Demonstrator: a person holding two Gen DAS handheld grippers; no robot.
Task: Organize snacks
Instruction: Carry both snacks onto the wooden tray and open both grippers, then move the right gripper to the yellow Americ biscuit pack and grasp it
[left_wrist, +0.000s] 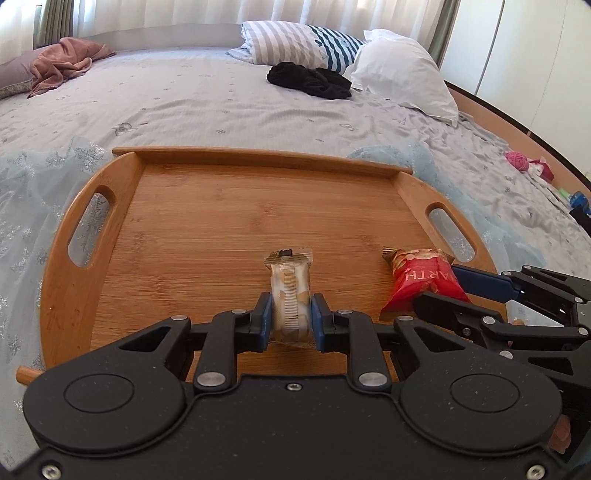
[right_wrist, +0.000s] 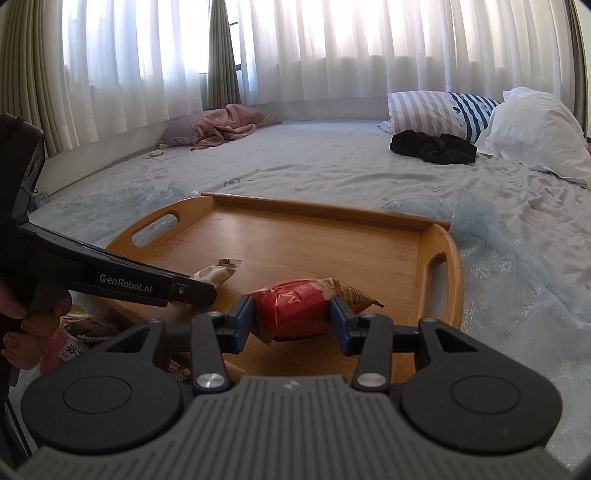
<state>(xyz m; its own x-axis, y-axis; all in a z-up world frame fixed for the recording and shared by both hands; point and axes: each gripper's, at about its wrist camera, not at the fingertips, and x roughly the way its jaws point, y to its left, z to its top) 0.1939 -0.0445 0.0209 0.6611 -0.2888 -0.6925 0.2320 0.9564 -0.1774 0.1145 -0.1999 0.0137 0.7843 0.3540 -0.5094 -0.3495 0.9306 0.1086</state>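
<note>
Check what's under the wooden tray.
The handled wooden tray lies on pale blue snowflake-patterned gauzy fabric spread over the grey printed bedsheet. The tray covers whatever lies directly beneath its middle.

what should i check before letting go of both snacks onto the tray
1. Left gripper pinching the beige snack packet: ok, pads press on both its sides.
2. Right gripper holding the red snack packet: ok, pads sit against its two ends.
3. Both packets over the wooden tray, inside its rim: ok.
4. Packets apart from each other: ok, bare wood shows between them in the left wrist view.
5. Packets resting on the tray floor: cannot tell, they look low but contact is not clear.
6. More snacks waiting off the tray: ok, loose wrappers lie beside its near left edge.
</note>
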